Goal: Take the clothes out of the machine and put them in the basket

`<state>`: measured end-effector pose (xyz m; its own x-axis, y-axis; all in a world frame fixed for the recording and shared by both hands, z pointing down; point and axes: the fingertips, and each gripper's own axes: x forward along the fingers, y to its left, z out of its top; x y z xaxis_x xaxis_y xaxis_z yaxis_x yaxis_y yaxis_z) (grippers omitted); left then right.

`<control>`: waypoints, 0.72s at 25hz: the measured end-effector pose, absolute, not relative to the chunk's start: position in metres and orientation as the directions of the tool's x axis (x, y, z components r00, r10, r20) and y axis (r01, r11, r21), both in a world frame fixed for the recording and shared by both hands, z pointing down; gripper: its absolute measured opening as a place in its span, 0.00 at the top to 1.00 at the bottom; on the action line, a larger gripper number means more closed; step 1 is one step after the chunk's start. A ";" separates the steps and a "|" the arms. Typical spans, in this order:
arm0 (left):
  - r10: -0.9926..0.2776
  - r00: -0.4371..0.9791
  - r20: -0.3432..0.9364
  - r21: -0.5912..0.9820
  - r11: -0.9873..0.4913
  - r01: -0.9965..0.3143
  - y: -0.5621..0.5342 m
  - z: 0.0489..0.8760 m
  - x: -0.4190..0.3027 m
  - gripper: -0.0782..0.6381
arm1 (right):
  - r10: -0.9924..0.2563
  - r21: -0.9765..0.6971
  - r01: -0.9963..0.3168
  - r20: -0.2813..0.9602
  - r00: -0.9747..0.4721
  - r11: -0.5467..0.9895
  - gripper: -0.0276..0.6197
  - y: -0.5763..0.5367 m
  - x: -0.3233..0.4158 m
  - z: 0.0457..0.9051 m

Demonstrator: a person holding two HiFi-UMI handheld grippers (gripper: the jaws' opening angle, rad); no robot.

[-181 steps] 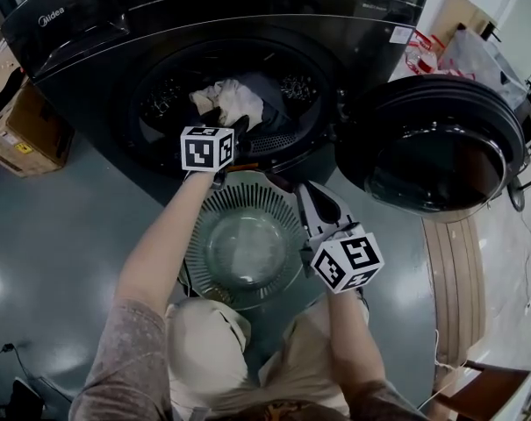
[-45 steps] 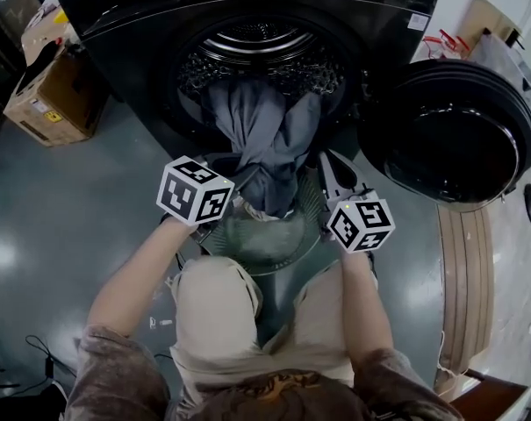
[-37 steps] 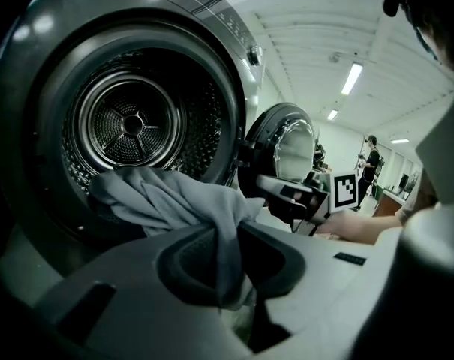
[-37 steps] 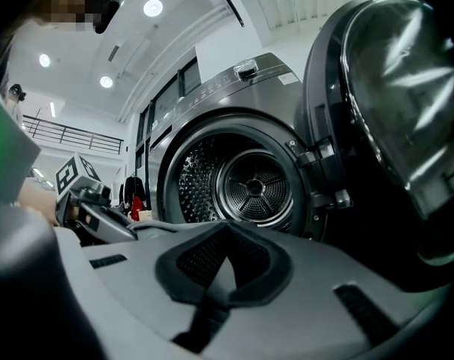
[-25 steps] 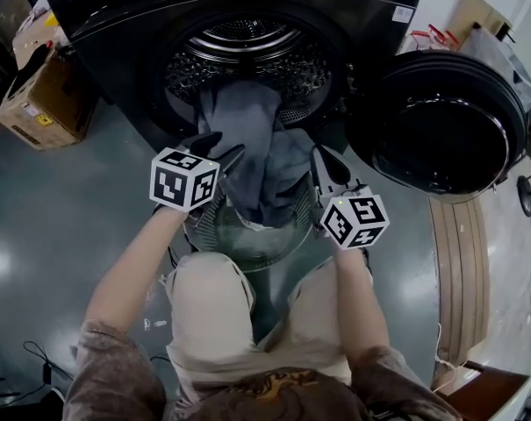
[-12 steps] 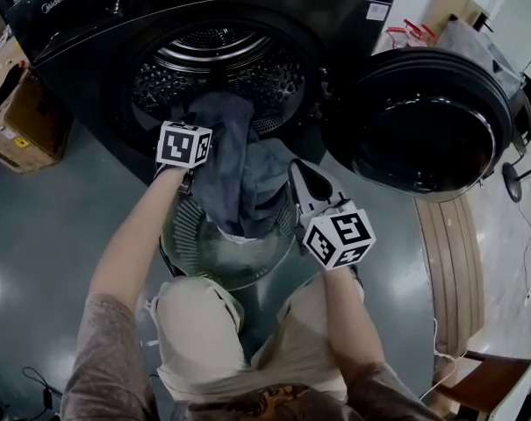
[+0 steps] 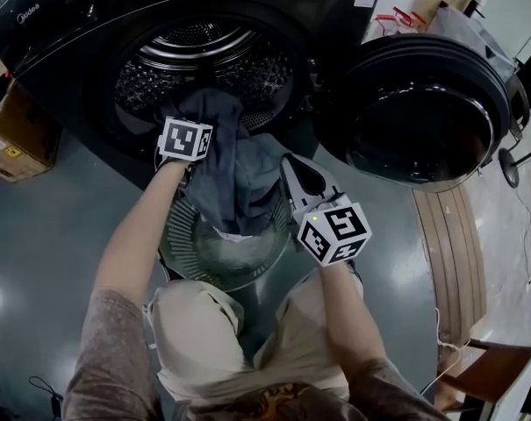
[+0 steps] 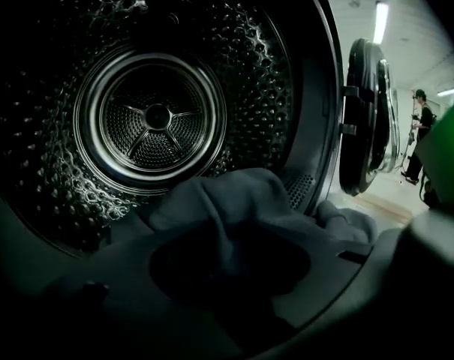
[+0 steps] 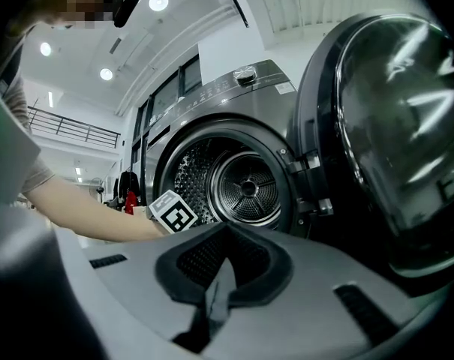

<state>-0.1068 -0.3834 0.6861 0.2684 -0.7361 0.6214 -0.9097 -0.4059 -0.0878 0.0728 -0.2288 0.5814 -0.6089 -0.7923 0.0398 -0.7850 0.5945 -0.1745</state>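
Note:
A grey garment hangs from the lip of the washing machine drum down into the round slatted basket below. My left gripper is at the drum's lip. Its jaws have just been closing, and in the left gripper view they are shut on a fold of the garment. My right gripper is over the basket's right rim. In the right gripper view its jaws pinch a strip of the same garment.
The machine's round door stands open to the right. A cardboard box lies on the floor at the left and a wooden board at the right. The person's knees are just behind the basket.
My left gripper has moved from beside the basket forward to the drum's lip and closed on the garment there. The right gripper has kept its hold and place.

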 end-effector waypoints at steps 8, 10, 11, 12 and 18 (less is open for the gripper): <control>-0.758 0.331 0.562 0.042 -0.373 -0.927 -0.360 0.663 -0.107 0.87 | -0.790 -0.174 -0.784 0.047 -0.611 0.596 0.96 -0.231 0.070 0.587; -0.742 0.388 0.546 0.075 -0.418 -0.905 -0.345 0.651 -0.097 0.87 | -0.791 -0.176 -0.785 0.048 -0.610 0.594 0.96 -0.233 0.071 0.588; -0.732 0.411 0.543 0.078 -0.443 -0.893 -0.336 0.646 -0.092 0.87 | -0.792 -0.178 -0.785 0.049 -0.609 0.593 0.96 -0.233 0.072 0.588; -0.723 0.429 0.542 0.077 -0.465 -0.882 -0.325 0.640 -0.087 0.87 | -0.793 -0.181 -0.787 0.050 -0.607 0.590 0.96 -0.234 0.072 0.589; -0.668 0.510 0.542 0.114 -0.543 -0.832 -0.259 0.618 -0.073 0.87 | -0.787 -0.195 -0.780 0.056 -0.614 0.595 0.96 -0.238 0.068 0.594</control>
<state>-0.0730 -0.2593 0.6184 0.5100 -0.6680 0.5419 -0.8321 -0.5427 0.1142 0.0679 -0.2377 0.5943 -0.6144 -0.7870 0.0559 -0.7797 0.5949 -0.1953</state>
